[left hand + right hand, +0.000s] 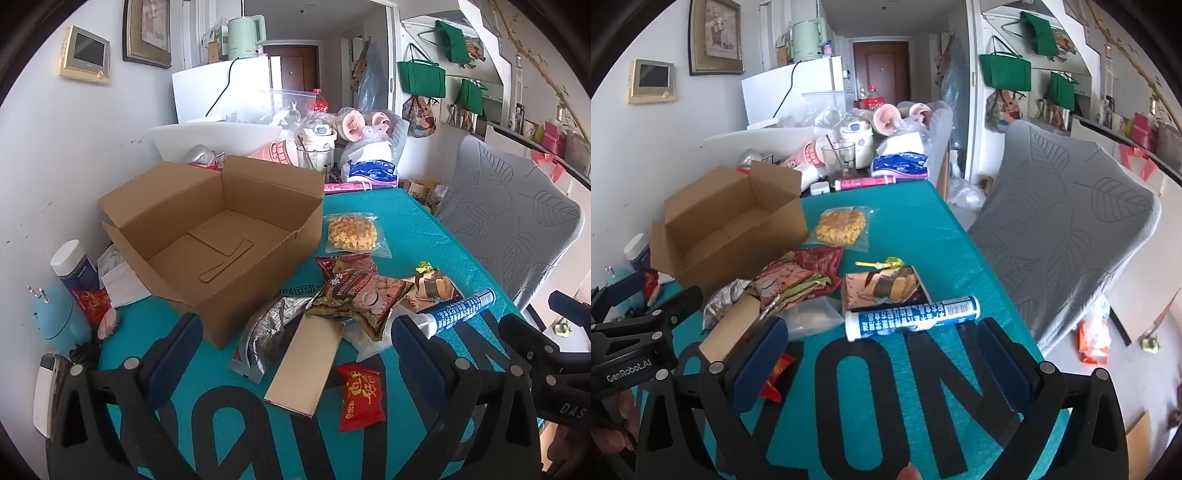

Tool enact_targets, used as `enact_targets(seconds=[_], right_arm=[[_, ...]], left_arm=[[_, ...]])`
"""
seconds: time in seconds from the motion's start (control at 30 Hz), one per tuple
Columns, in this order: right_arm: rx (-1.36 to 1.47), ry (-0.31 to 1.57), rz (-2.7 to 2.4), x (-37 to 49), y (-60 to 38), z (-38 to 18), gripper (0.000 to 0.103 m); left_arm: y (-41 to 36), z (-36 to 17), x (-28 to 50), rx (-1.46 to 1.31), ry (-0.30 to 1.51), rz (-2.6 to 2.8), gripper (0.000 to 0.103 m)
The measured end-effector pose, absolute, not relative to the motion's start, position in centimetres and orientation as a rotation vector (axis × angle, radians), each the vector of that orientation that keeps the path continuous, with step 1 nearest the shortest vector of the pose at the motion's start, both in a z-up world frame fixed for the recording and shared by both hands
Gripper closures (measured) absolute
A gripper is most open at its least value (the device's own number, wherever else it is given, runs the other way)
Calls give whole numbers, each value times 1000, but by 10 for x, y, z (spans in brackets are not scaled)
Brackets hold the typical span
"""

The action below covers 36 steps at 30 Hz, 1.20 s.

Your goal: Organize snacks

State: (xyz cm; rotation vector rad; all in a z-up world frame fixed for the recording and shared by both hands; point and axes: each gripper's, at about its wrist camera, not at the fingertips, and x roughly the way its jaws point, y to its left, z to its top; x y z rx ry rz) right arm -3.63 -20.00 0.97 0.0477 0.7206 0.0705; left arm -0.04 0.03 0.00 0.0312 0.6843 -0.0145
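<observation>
**Both claws spread wide and empty over the snack table**

While the left gripper [295, 350] hovers above the teal table cover [424, 229], its jaws stand fully apart with nothing pressed between the pads. Seen from the left wrist, the open cardboard box [218, 236] sits ahead of the left finger, empty apart from loose cardboard strips. A flat tan carton [304, 363] lies between the fingers, just ahead, with a silver packet [264, 332] to its left and a red packet [360, 397] to its right. Further ahead lies a brown-and-red snack bag [354, 291], and beyond it a clear bag of yellow snacks [352, 232]. A blue tube [461, 308] rests by the right finger.

Seen from the right wrist, the right gripper [881, 365] is likewise wide open and holds nothing. The blue tube [912, 317] lies crosswise just ahead, between the fingertips' line and a pictured snack box [886, 286]. The cardboard box [735, 229] stands ahead to the left, the yellow snacks [842, 225] straight ahead, far off.
</observation>
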Motion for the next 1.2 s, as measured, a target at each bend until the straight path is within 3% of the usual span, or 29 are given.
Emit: enact_targets(seconds=[1.2], right_arm=[[51,726,54,-39,-201,8,0]], left_arm=[[2,3,-5,33,685,-63,0]])
